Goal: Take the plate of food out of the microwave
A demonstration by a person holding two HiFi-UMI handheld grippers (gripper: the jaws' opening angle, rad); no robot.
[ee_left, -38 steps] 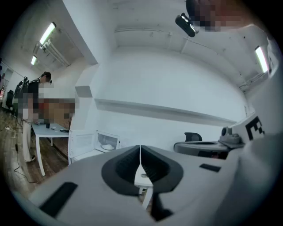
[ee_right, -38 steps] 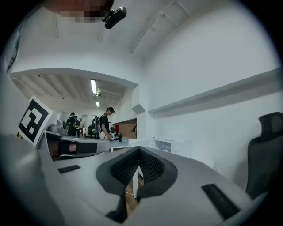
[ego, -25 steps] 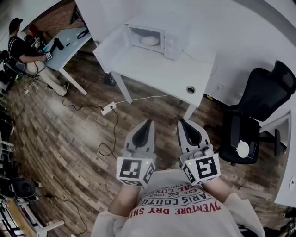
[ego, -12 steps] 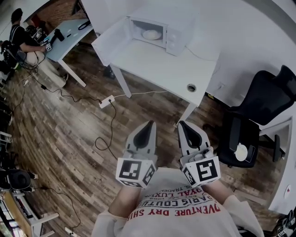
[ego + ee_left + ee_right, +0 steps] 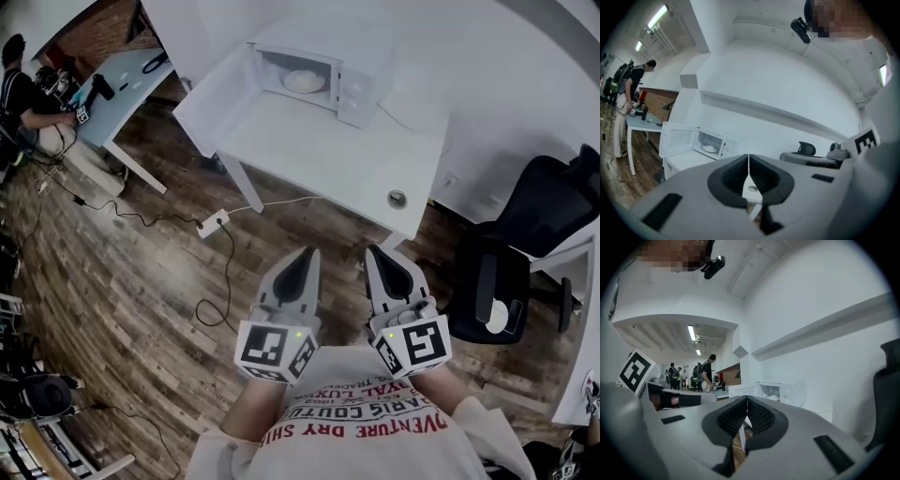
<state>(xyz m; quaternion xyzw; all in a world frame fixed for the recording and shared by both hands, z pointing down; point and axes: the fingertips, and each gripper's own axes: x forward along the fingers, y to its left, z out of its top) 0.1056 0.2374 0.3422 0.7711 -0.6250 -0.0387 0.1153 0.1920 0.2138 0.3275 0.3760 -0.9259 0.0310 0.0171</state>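
A white microwave (image 5: 323, 66) stands at the back of a white table (image 5: 319, 150), its door (image 5: 208, 94) swung open to the left. Inside lies a pale plate of food (image 5: 303, 81). The same microwave (image 5: 705, 143) and plate (image 5: 708, 148) show small in the left gripper view, and the microwave (image 5: 776, 391) appears in the right gripper view. My left gripper (image 5: 307, 253) and right gripper (image 5: 375, 251) are held side by side close to the person's chest, over the wooden floor and well short of the table. Both are shut with nothing between the jaws.
A black office chair (image 5: 525, 244) stands right of the table, by another white desk (image 5: 586, 347). A power strip (image 5: 212, 223) and cables lie on the wood floor left of the table's leg. A round cable hole (image 5: 397, 199) is in the tabletop. A person (image 5: 19, 89) sits at a far-left desk (image 5: 117, 89).
The view has closed in on the table and microwave, which now sit larger and nearer in the head view. Both grippers keep their place before the chest, still shut.
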